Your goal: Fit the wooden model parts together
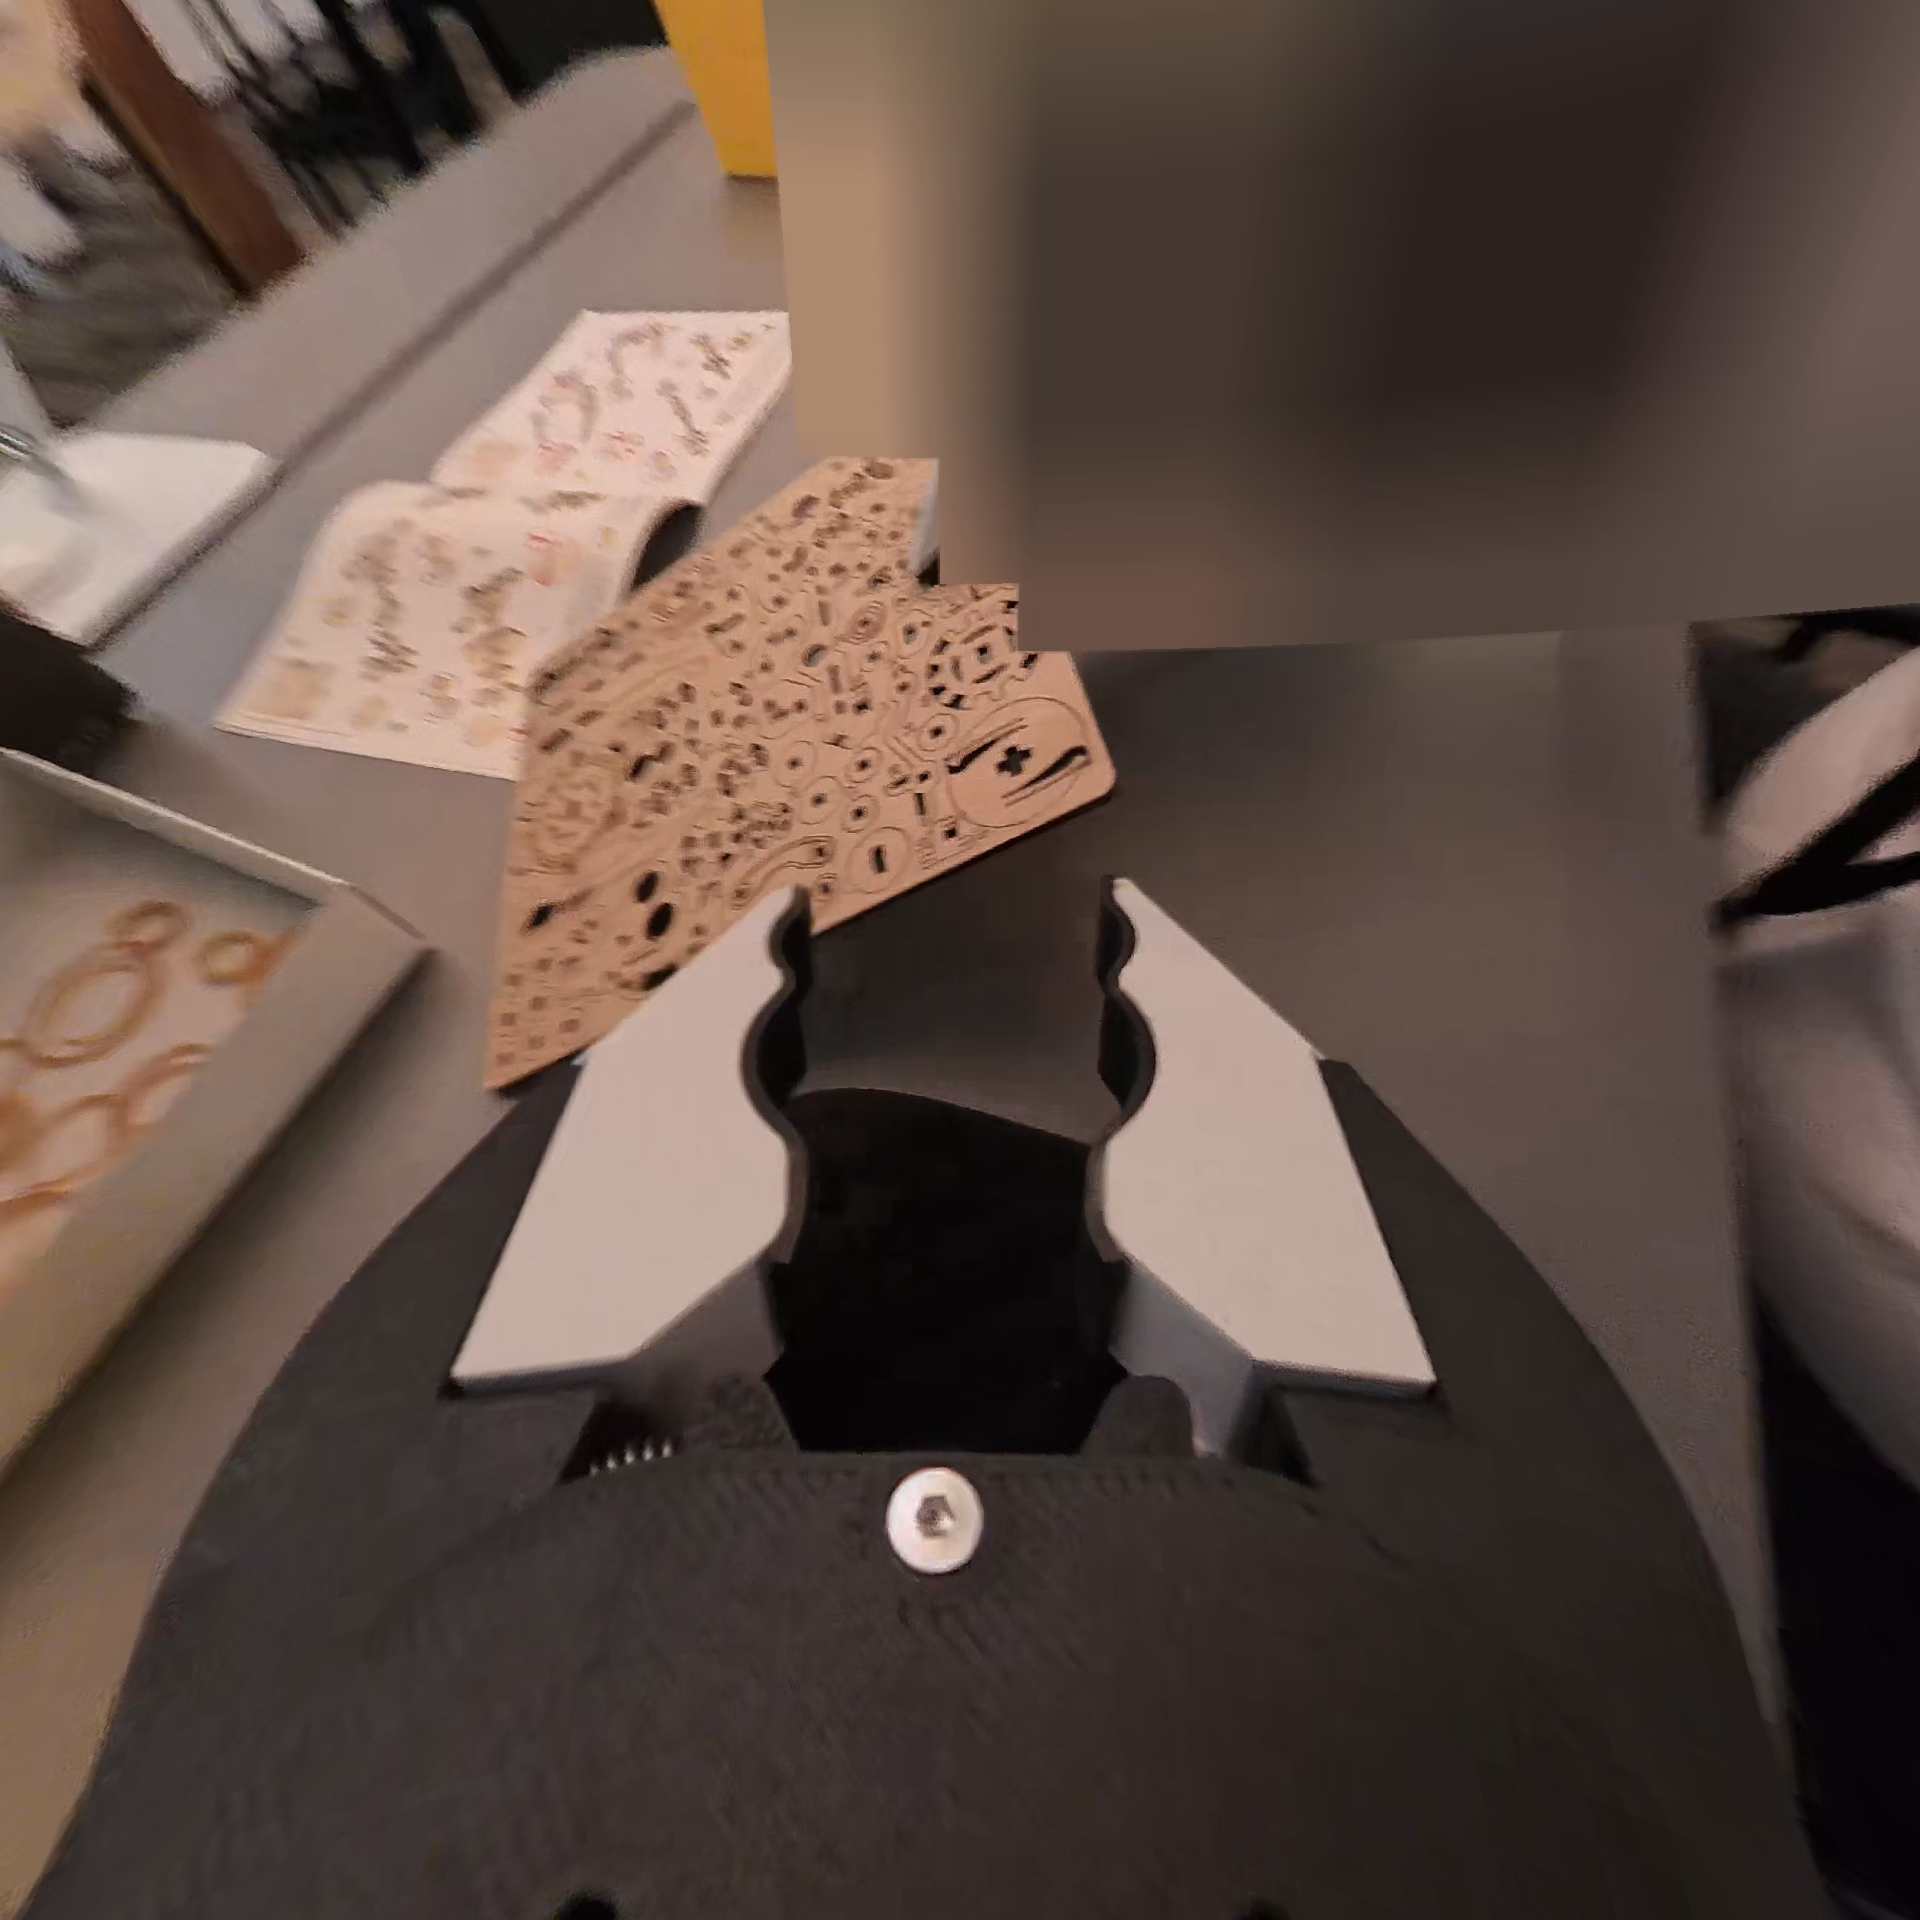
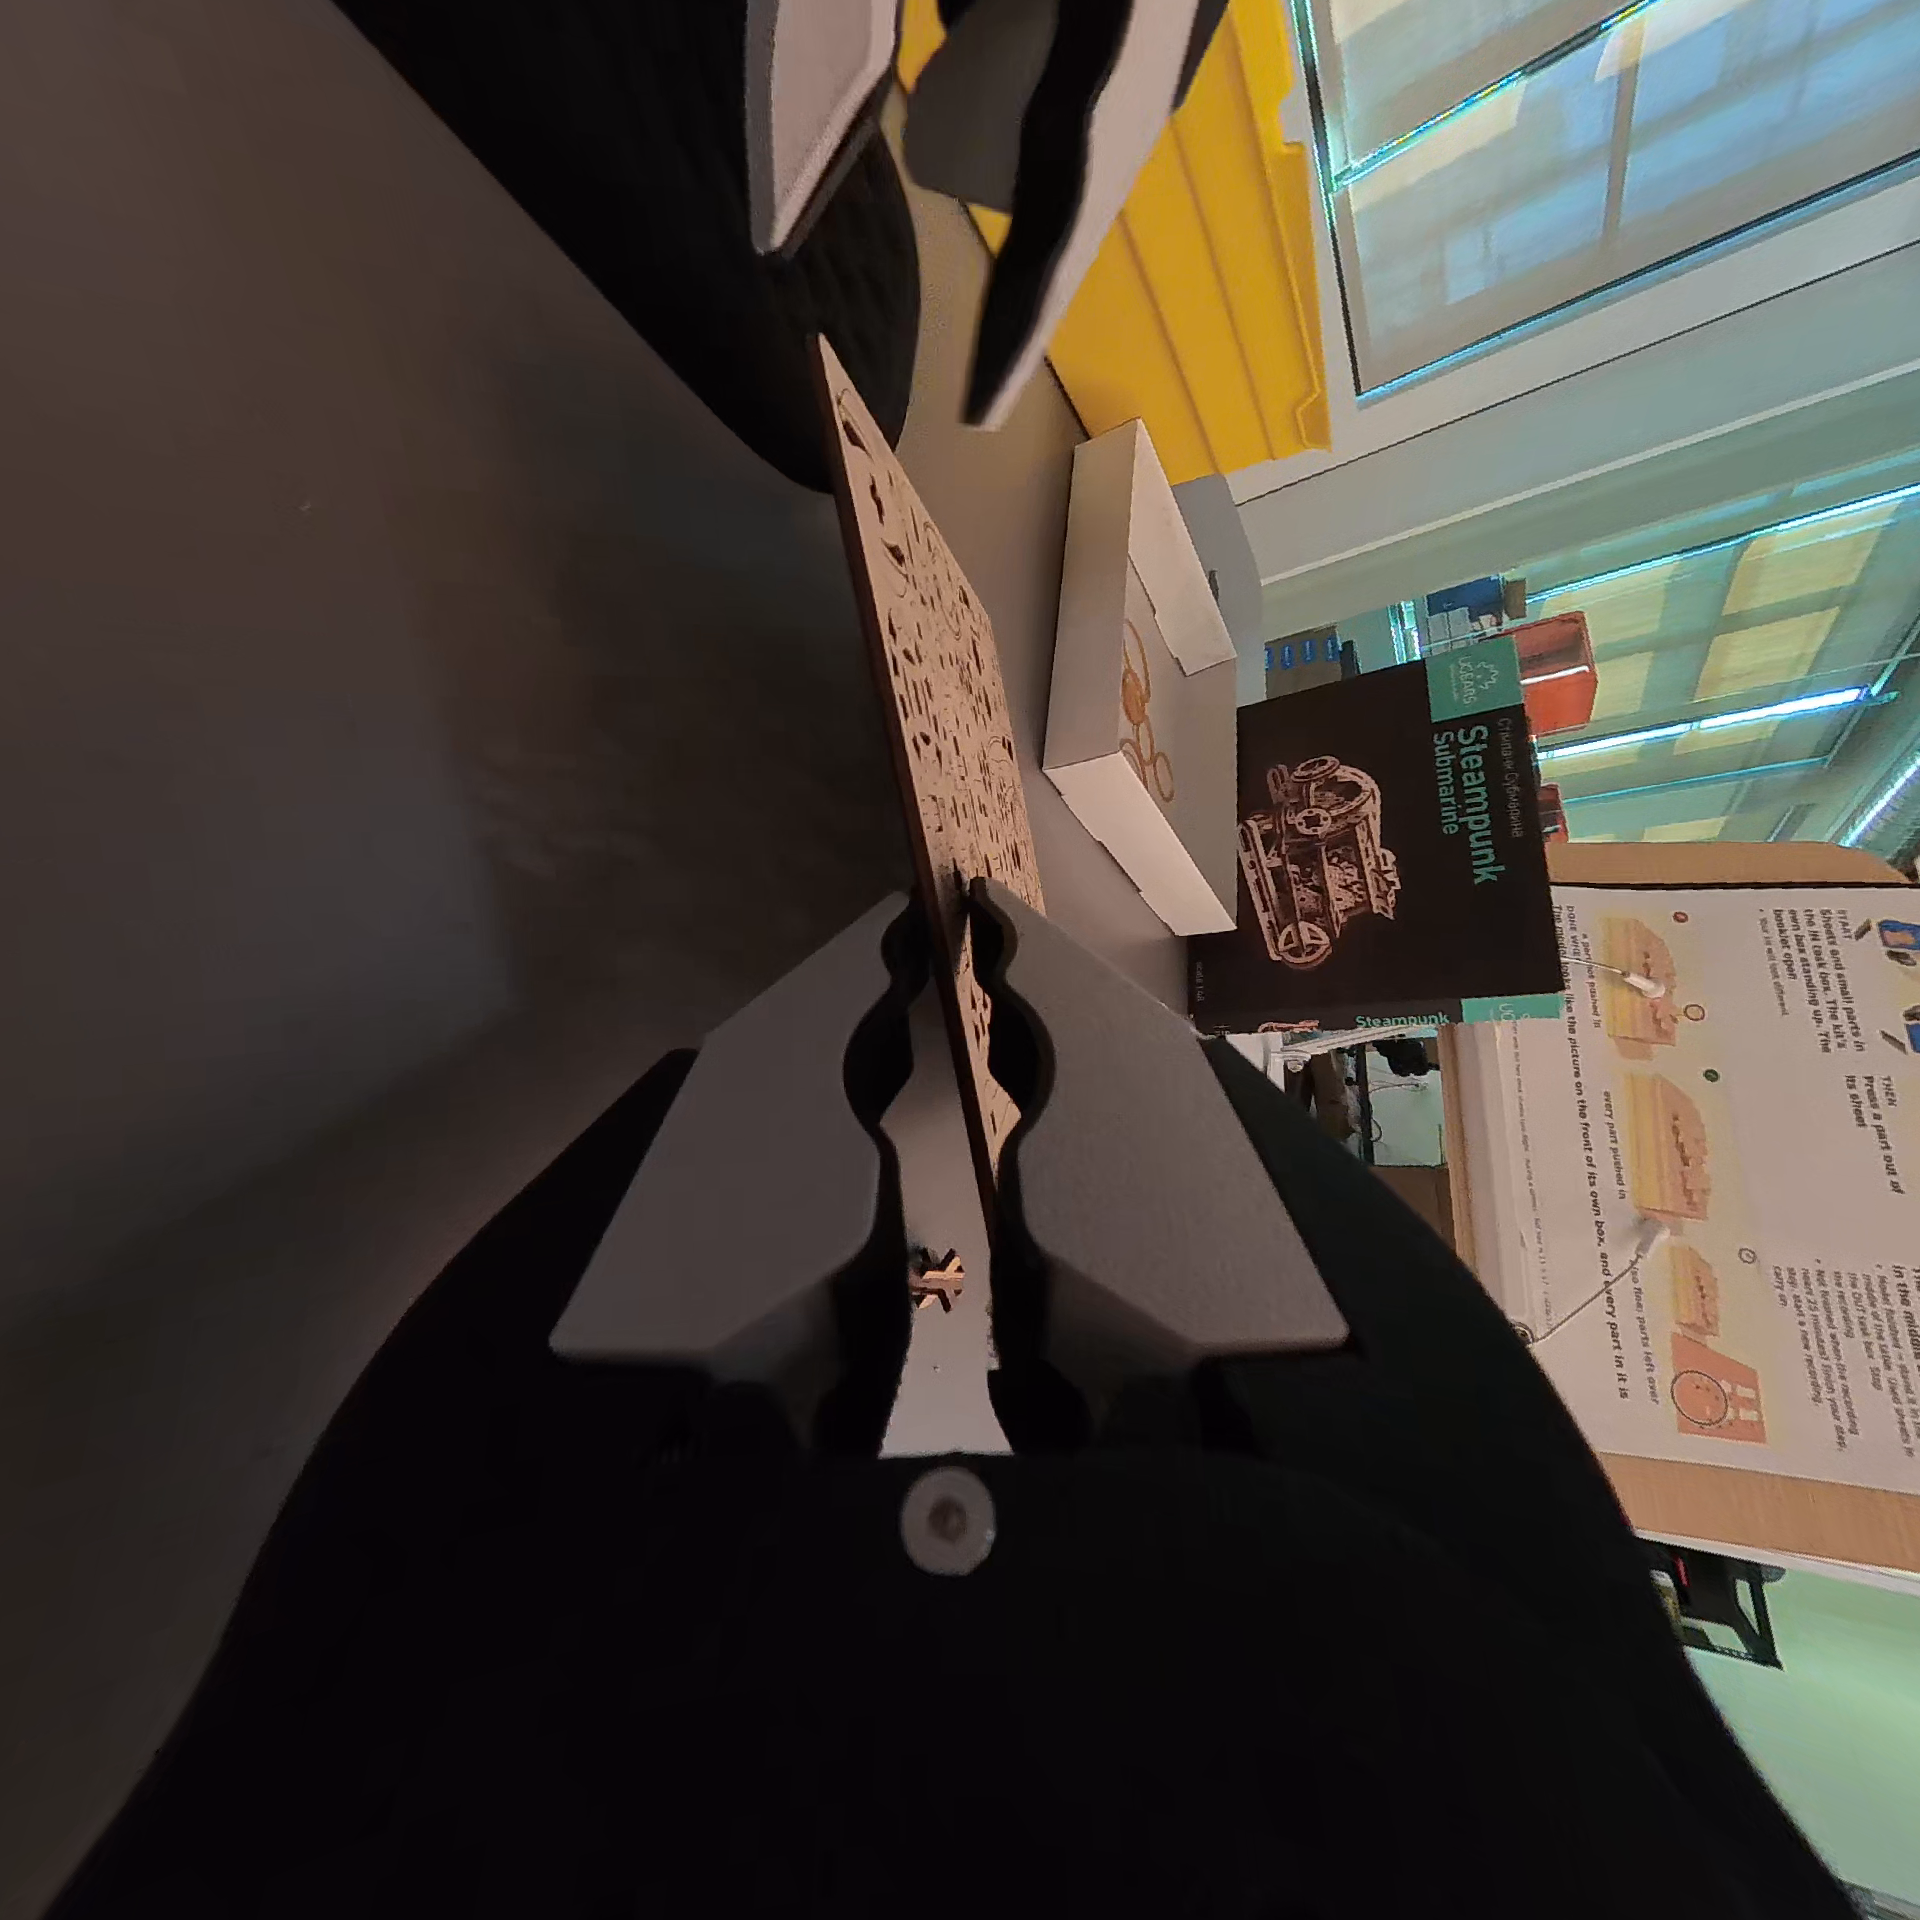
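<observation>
A thin laser-cut wooden parts sheet [image 1: 790,769] hangs tilted above the grey table [image 1: 1351,831]. Its far end is hidden behind a blurred patch. My left gripper [image 1: 956,914] is open and empty, and its left fingertip [image 1: 779,935] sits just in front of the sheet's near edge. In the right wrist view my right gripper [image 2: 948,904] is shut on the edge of the sheet [image 2: 956,675], which shows edge-on between the pads. A small cross-shaped wooden piece [image 2: 935,1278] shows in the gap behind the fingers.
An open instruction booklet [image 1: 499,582] lies beyond the sheet. A white box [image 1: 156,987] [image 2: 1132,686] holds wooden rings. A black kit box [image 2: 1382,831], a cardboard instruction board [image 2: 1714,1143] and a yellow bin [image 2: 1195,260] stand farther back. A person's black-and-white clothing [image 1: 1818,831] is on the right. There is about 10 cm between the tips of the two grippers.
</observation>
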Motion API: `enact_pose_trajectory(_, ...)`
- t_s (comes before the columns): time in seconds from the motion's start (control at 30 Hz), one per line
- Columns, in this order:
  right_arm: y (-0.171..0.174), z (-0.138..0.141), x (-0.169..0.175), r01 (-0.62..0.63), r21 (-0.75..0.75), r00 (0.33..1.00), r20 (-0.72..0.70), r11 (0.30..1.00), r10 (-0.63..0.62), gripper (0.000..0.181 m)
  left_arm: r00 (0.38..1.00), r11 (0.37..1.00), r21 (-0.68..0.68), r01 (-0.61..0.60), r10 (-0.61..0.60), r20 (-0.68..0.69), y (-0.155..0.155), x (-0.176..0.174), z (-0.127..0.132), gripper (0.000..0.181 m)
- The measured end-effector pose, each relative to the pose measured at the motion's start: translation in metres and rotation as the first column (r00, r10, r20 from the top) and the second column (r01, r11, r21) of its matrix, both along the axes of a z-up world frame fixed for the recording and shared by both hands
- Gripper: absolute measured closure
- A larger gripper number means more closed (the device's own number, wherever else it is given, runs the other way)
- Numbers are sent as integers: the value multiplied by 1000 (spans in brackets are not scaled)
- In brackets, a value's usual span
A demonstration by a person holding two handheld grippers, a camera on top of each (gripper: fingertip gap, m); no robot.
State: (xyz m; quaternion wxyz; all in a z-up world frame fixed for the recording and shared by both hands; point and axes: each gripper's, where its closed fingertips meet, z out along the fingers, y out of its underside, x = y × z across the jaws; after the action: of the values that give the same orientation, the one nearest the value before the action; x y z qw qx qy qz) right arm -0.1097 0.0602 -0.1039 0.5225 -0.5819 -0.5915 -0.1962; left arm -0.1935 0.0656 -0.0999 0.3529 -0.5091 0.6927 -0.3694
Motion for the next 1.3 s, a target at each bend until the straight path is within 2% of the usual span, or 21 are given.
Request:
enact_pose_trajectory(0.1, 0, 0, -2, -3, -8, 1000, -15, 1000, 3, 175, 990, 972, 208, -114, 93, 108, 17, 3, 4, 114)
enact_pose_trajectory(0.2, 0, 1, -5, -6, -16, 999, -32, 1000, 6, 175, 980, 880, 439, -183, 127, 155, 22, 7, -1, 113)
enact_pose_trajectory(0.27, -1, 2, -8, -11, -16, 999, -36, 1000, 10, 175, 979, 812, 554, -183, 101, 174, 18, 12, -4, 121)
enact_pose_trajectory(0.4, -1, 2, -14, -19, -28, 998, -53, 999, 17, 174, 988, 725, 678, -124, 30, 149, 10, 23, -10, 131)
enact_pose_trajectory(0.47, -2, 2, -17, -29, -30, 997, -66, 999, 27, 174, 993, 710, 699, -83, -2, 119, 8, 29, -12, 138)
enact_pose_trajectory(0.53, -2, 1, -19, -40, -41, 997, -73, 998, 37, 174, 995, 709, 703, -45, -32, 96, 7, 33, -15, 156)
enact_pose_trajectory(0.67, -1, -6, -18, -40, -70, 997, -63, 997, 36, 171, 994, 673, 738, -48, -41, 102, 11, 36, -17, 168)
enact_pose_trajectory(0.77, 0, -9, -18, -42, -61, 999, -30, 997, 40, 170, 993, 639, 765, -73, -26, 117, 14, 35, -15, 171)
enact_pose_trajectory(0.97, 4, -16, -19, -29, -55, 999, 22, 998, 30, 167, 992, 681, 727, -88, -5, 125, 17, 35, -14, 169)
enact_pose_trajectory(1.2, 3, -25, -19, -30, -100, 999, 24, 995, 32, 165, 997, 681, 730, -57, -6, 83, 16, 35, -23, 165)
enact_pose_trajectory(1.3, 1, -26, -21, -38, -170, 998, -49, 985, 30, 162, 997, 678, 733, -59, -1, 80, 17, 33, -23, 163)
